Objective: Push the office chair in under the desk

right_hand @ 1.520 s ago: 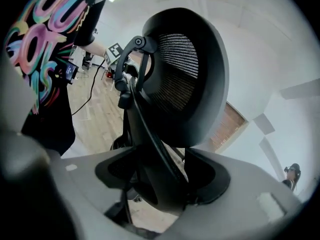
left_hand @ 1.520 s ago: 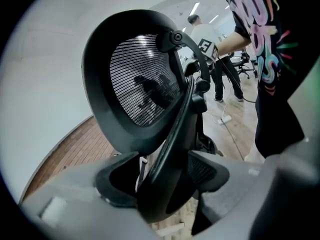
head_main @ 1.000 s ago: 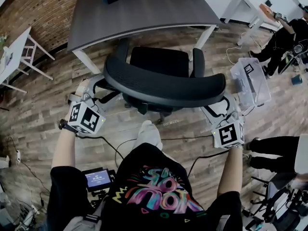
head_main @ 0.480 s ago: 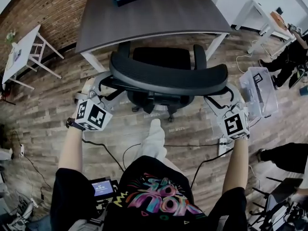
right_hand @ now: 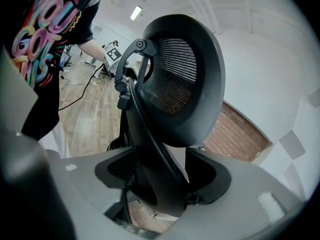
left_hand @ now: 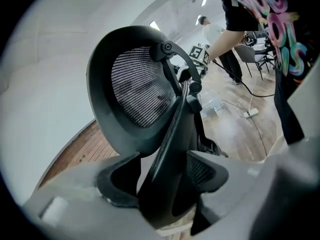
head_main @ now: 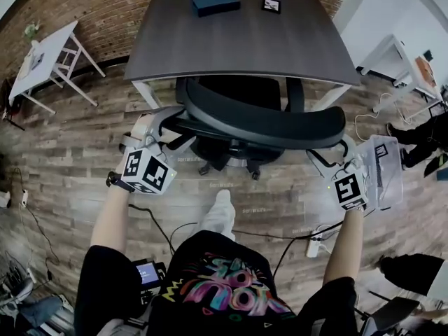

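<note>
You've rolled the office chair (head_main: 238, 93) forward: seat under the bench (head_main: 238, 40) edge, backrest (head_main: 266, 121) outside it. Left gripper (head_main: 168, 116) and right gripper (head_main: 337, 149) fingers, spread wide, each clamp a backrest end; open floor (head_main: 70, 152) either side

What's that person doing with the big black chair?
A person holds a gripper in each hand. The left gripper and the right gripper are each clamped on an edge of the office chair, at its backrest. The chair faces the dark desk. Its seat sits partly beneath the desktop, while the backrest stands out in front. It looks like the chair is being pushed in.
</note>
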